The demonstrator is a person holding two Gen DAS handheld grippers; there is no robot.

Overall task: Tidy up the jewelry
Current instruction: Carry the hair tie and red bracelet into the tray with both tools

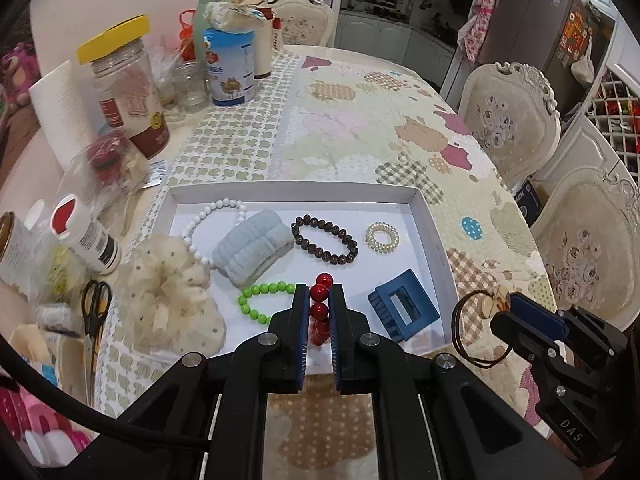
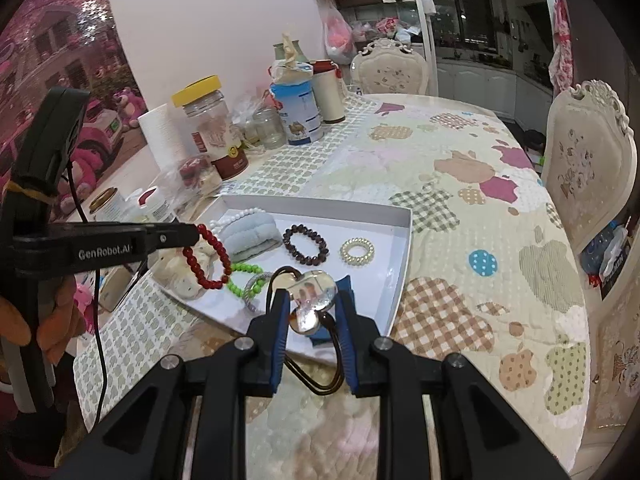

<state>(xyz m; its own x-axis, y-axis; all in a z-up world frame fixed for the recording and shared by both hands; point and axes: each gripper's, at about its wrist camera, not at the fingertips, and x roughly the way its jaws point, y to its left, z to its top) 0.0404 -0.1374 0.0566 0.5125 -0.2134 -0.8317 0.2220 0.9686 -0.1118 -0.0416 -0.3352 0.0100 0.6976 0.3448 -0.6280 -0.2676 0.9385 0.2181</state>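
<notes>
Our left gripper [image 1: 319,312] is matte black plastic, with two angular arms that narrow to flat fingers lined inside with ribbed blue pads [image 1: 335,344]. Round silver screw heads mark each pivot. A black cable runs off its lower left side. Seen from the right wrist, its body carries white lettering reading GenRobot.AI, a thin black wire hangs beneath it, and a yellowish band wraps its upright black mount. Our right gripper [image 2: 310,308] has the same black linkage, silver screws and blue pads; its side bears the embossed letters DAS.
</notes>
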